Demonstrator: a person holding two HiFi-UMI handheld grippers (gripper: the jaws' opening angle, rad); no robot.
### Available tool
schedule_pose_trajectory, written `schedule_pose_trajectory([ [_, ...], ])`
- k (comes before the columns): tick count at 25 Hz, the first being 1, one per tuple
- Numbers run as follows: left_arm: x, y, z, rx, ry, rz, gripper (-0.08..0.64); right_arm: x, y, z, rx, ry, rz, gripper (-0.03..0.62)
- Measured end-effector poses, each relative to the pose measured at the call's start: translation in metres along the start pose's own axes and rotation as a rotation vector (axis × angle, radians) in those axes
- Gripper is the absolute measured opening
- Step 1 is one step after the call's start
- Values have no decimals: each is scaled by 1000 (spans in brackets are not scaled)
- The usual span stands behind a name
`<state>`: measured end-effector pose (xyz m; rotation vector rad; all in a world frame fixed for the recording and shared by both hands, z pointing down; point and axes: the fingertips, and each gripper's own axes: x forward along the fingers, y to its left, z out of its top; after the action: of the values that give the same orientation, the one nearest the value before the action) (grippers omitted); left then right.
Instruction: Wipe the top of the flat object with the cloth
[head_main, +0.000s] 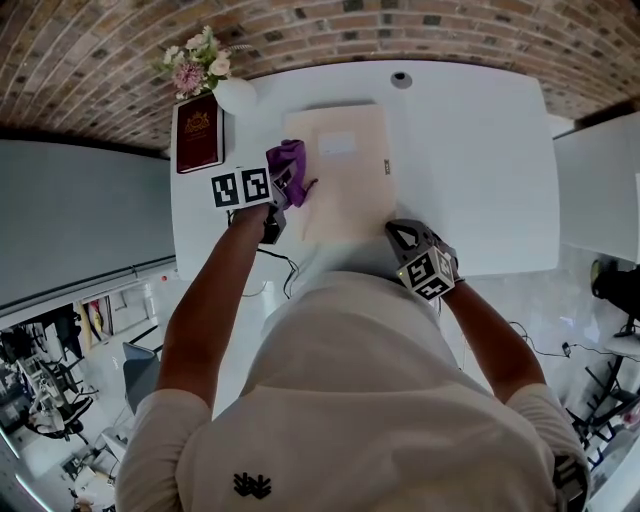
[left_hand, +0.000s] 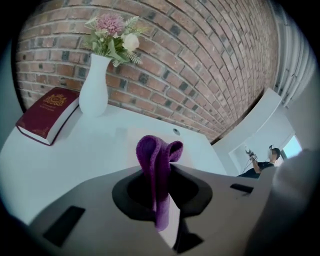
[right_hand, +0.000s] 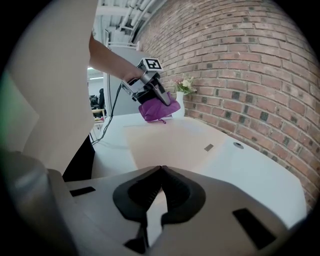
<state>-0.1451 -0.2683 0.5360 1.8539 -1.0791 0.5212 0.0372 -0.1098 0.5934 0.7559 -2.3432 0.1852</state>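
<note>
Left gripper (left_hand: 161, 186): jaws clamped on the purple cloth (left_hand: 156, 159), which stands up in a fold between them and sits at the left edge of the beige flat object (head_main: 347, 185), toward its far end. Flat object lies flat on the white table (head_main: 485, 150), with a dark red book (head_main: 198, 132) and a white vase (head_main: 236, 95) of flowers beyond its left side. Right gripper (right_hand: 160, 172): jaws closed tip to tip with nothing between them, at the object's near right corner.
</note>
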Motion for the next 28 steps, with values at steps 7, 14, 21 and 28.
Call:
schedule_pose_trajectory([
  [7,29,-90,8,31,10,-179,64,1,0,-1,1,-13,2,29],
  [14,92,-137,9,31,63,-213,64,0,-1,-1,7,-19,8,29],
  [21,144,-140,11,-31,108,-179,64,1,-3,-1,18,-19,24,29],
  [28,159,-113,8,23,139,-88,64,0,-5,-3,26,-26,40,29],
])
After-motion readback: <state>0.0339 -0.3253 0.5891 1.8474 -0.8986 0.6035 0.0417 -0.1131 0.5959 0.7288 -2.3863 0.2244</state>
